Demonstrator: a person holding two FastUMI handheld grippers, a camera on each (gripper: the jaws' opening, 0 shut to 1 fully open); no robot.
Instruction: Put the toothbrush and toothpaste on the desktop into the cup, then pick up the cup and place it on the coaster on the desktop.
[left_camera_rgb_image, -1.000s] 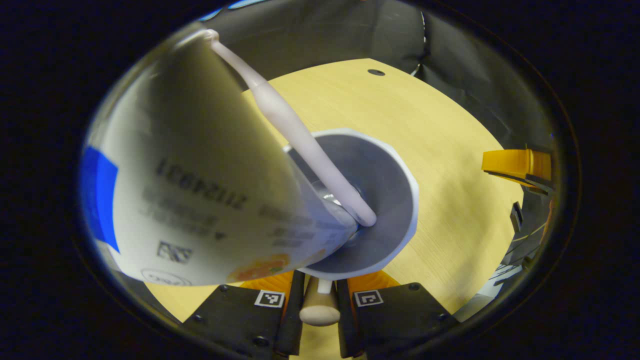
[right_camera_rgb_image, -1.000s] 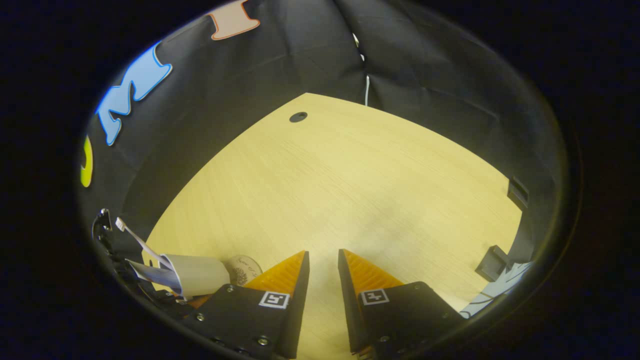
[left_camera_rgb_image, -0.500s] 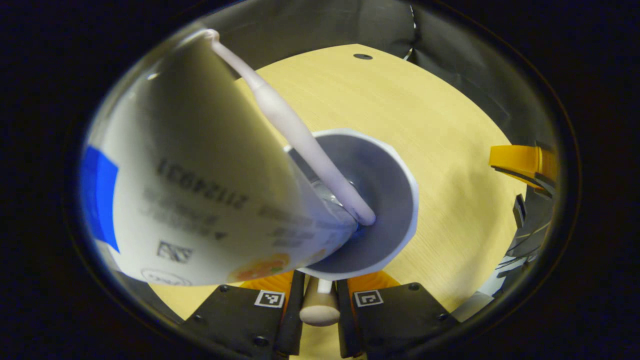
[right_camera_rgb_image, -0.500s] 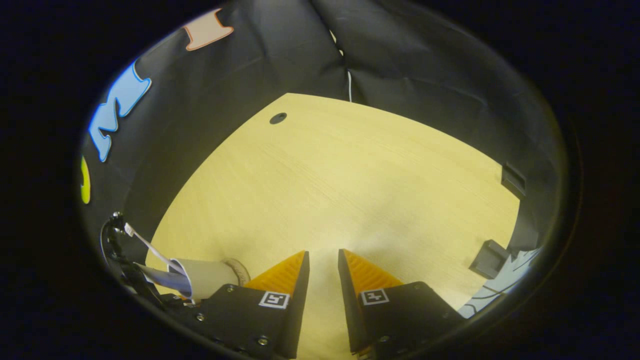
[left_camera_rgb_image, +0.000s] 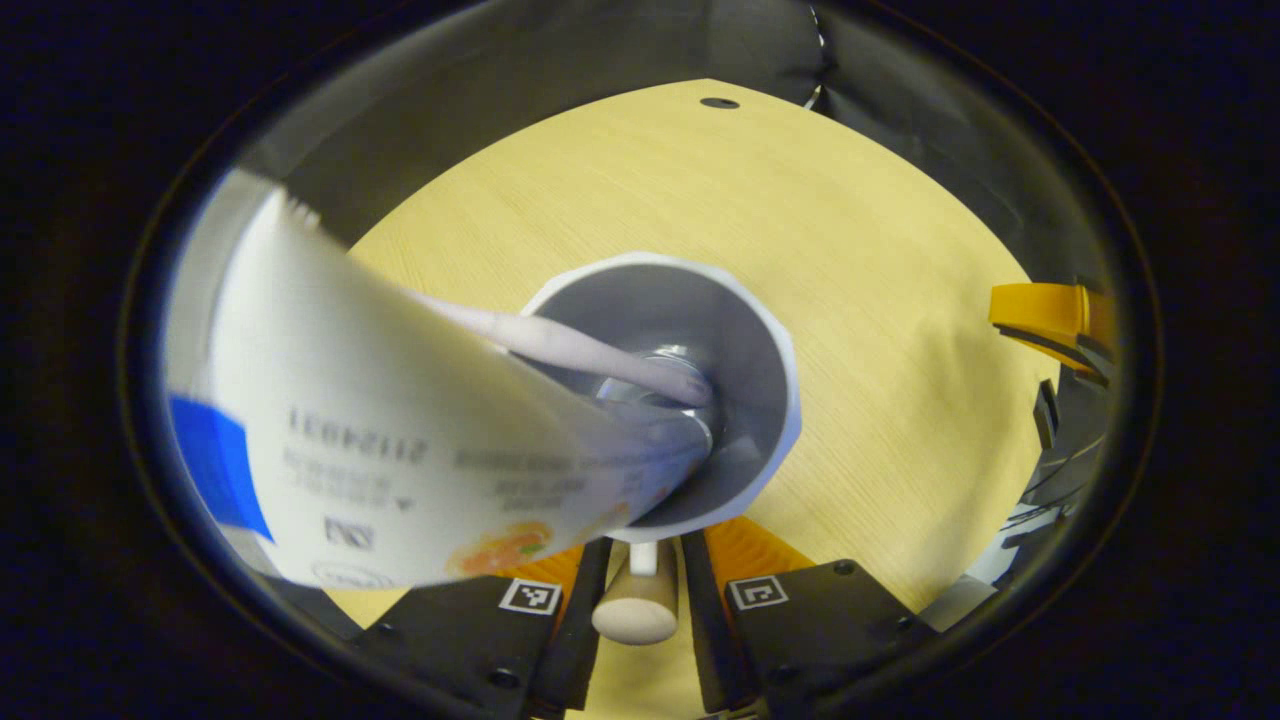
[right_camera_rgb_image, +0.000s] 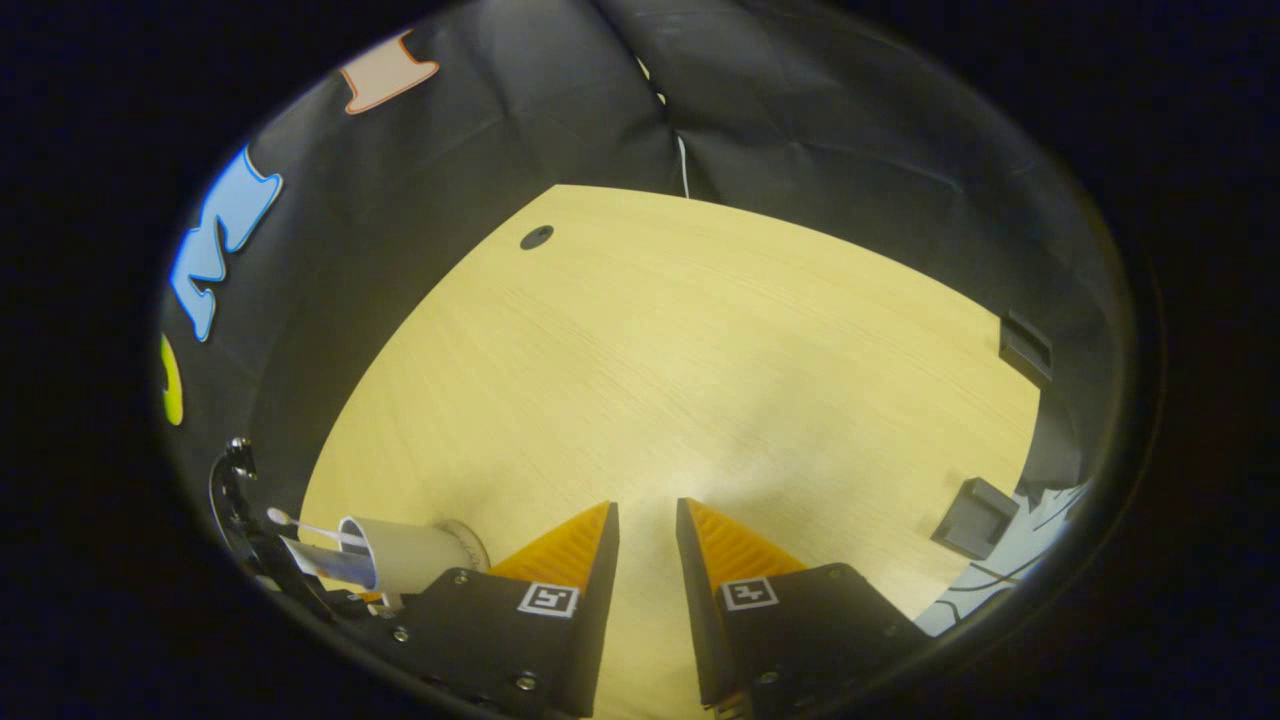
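Observation:
My left gripper (left_camera_rgb_image: 642, 555) is shut on the pale handle (left_camera_rgb_image: 636, 610) of the white cup (left_camera_rgb_image: 745, 330), seen from above. A white toothpaste tube (left_camera_rgb_image: 400, 440) and a pale toothbrush (left_camera_rgb_image: 590, 352) lean out of the cup toward the left. In the right gripper view the same cup (right_camera_rgb_image: 405, 555) is at the lower left, its base over the round coaster (right_camera_rgb_image: 468, 540), of which an edge shows. I cannot tell whether they touch. My right gripper (right_camera_rgb_image: 645, 510) hovers over bare desk, open by a narrow gap and holding nothing. It also appears at the right edge (left_camera_rgb_image: 1045, 312) of the left gripper view.
The light wooden desktop (right_camera_rgb_image: 700, 380) has a dark round hole (right_camera_rgb_image: 536, 237) near its far edge. A small black block (right_camera_rgb_image: 975, 515) sits near the right edge, and another black piece (right_camera_rgb_image: 1025, 350) sits against the wall there.
The cup has come down over the coaster, which showed beside it a second ago. Toothbrush and toothpaste have swung over to the left in the cup. The right gripper has barely moved.

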